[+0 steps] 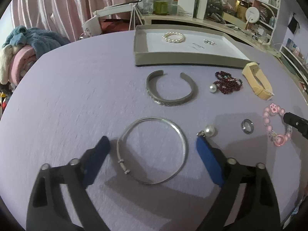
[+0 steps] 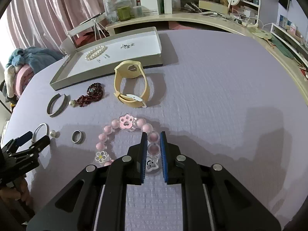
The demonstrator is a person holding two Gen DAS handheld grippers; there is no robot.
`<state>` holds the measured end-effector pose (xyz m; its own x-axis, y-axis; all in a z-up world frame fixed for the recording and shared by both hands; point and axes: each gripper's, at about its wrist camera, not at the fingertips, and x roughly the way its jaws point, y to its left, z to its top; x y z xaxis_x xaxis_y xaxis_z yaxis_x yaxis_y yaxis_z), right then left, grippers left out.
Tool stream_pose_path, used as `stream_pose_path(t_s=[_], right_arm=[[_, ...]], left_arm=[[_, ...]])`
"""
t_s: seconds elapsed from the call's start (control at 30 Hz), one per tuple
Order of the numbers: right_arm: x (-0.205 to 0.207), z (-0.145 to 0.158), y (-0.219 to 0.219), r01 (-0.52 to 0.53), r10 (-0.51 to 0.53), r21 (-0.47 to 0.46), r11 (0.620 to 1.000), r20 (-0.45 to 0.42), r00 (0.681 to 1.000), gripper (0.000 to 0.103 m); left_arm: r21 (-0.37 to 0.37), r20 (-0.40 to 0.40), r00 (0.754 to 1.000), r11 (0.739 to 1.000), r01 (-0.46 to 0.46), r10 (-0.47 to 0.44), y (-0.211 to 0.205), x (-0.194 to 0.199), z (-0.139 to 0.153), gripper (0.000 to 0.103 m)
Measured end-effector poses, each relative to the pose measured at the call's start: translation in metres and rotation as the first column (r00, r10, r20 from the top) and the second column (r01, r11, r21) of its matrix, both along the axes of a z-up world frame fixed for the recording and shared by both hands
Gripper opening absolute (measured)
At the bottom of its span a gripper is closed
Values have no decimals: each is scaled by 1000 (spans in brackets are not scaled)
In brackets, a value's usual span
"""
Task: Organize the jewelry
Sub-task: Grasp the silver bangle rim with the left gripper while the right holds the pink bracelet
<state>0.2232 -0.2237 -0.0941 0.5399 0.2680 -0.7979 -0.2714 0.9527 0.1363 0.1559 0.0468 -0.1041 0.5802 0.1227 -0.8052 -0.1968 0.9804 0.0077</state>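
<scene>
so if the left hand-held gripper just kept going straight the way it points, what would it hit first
Most likely the thin round silver bangle, which lies between the open fingers of the left hand-held gripper, flat on the lilac table cover. Depth is hard to judge here; it may meet the cover inside the ring instead.

The left gripper (image 1: 153, 144) stands wide over the thin silver bangle (image 1: 153, 151), its blue pads either side, apart from it; a pearl earring (image 1: 208, 130) lies just beyond the right pad; farther off, a grey cuff (image 1: 171, 92); a tray (image 1: 184, 57) holds a pearl bracelet (image 1: 173, 37).
</scene>
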Motion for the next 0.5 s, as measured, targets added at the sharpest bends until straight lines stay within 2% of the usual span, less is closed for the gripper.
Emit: stream_pose_path(t_s=[0.03, 0.07, 0.37, 0.5], right_arm=[[0, 1, 0, 0, 0, 5, 1000, 0, 1000, 14], [0, 2, -1, -1, 1, 10, 1000, -1, 1000, 14], [-9, 17, 1, -29, 27, 64, 998, 32, 999, 14], [-14, 32, 2, -50, 44, 96, 994, 64, 997, 14]], left_arm=[[4, 4, 1000, 1000, 3, -3, -2, 0, 1, 78], [6, 8, 1000, 1000, 5, -5, -3, 0, 1, 70], [-22, 20, 1000, 1000, 3, -3, 0, -11, 5, 69], [-27, 54, 998, 1000, -13, 15, 7, -20, 19, 69]])
